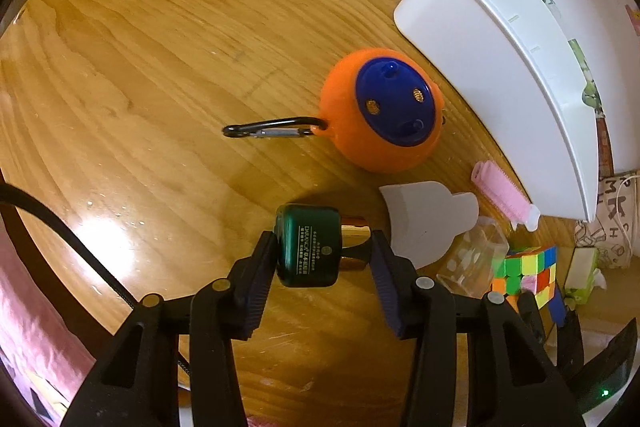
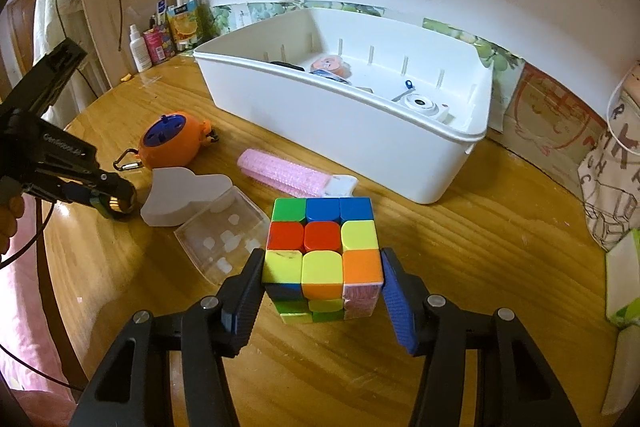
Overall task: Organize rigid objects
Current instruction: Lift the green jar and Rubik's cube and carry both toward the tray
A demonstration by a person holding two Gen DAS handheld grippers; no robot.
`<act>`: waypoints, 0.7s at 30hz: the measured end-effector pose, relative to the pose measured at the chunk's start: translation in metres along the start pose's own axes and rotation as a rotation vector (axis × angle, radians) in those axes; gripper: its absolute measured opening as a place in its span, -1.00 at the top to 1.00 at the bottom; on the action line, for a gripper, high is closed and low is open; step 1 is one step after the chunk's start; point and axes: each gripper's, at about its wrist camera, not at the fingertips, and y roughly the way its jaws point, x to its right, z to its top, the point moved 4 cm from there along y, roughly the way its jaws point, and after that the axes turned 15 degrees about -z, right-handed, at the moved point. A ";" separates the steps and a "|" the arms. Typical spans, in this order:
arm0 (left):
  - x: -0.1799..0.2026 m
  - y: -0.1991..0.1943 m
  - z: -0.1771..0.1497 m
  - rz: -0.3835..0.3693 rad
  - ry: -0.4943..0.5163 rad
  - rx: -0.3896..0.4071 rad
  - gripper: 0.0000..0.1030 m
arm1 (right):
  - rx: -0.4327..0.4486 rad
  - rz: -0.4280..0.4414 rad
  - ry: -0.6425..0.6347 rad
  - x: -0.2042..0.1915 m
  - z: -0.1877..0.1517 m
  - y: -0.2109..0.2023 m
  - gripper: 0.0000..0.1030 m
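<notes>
Colour puzzle cube [image 2: 322, 251] on the wooden table [image 2: 460, 267], clamped between the right gripper [image 2: 322, 291] pads, left gripper [image 1: 324, 259] closed on a green and gold bottle [image 1: 316, 247], white bin [image 2: 360, 131] beyond, orange ball [image 1: 380, 115] left.

The left gripper [image 1: 324, 251] pinches a small green bottle with a gold cap [image 1: 308, 251] over the wooden worktop [image 1: 160, 67], near an orange ball [image 1: 380, 115].

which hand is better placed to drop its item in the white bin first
Right, probably. The right gripper is clamped on the puzzle cube with the white bin straight ahead. The left gripper holds the green bottle, with the orange ball lying between it and the bin.
</notes>
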 end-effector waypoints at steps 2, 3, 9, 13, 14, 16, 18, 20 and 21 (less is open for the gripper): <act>-0.002 -0.003 0.001 0.004 0.015 -0.005 0.03 | -0.003 -0.015 0.011 -0.001 -0.002 -0.003 -0.09; -0.003 -0.007 0.000 0.006 0.023 -0.009 0.03 | -0.003 -0.024 0.013 -0.002 -0.002 -0.005 -0.09; -0.005 -0.022 0.006 -0.008 0.080 -0.042 0.03 | 0.005 -0.091 0.054 -0.005 0.000 -0.018 -0.09; -0.001 -0.031 0.012 -0.010 0.153 -0.066 0.03 | 0.009 -0.139 0.101 -0.008 0.004 -0.029 -0.09; 0.000 -0.034 0.013 -0.007 0.167 -0.069 0.03 | 0.010 -0.156 0.110 -0.009 0.005 -0.032 -0.09; 0.003 -0.040 0.014 -0.001 0.212 -0.079 0.03 | 0.011 -0.181 0.131 -0.011 0.007 -0.036 -0.09; 0.005 -0.044 0.016 -0.003 0.244 -0.094 0.03 | 0.013 -0.203 0.157 -0.013 0.009 -0.042 -0.09; 0.004 -0.049 0.016 -0.007 0.279 -0.112 0.03 | 0.016 -0.229 0.178 -0.016 0.011 -0.047 -0.09; 0.010 -0.048 0.019 -0.007 0.298 -0.118 0.03 | 0.017 -0.243 0.188 -0.017 0.011 -0.050 -0.09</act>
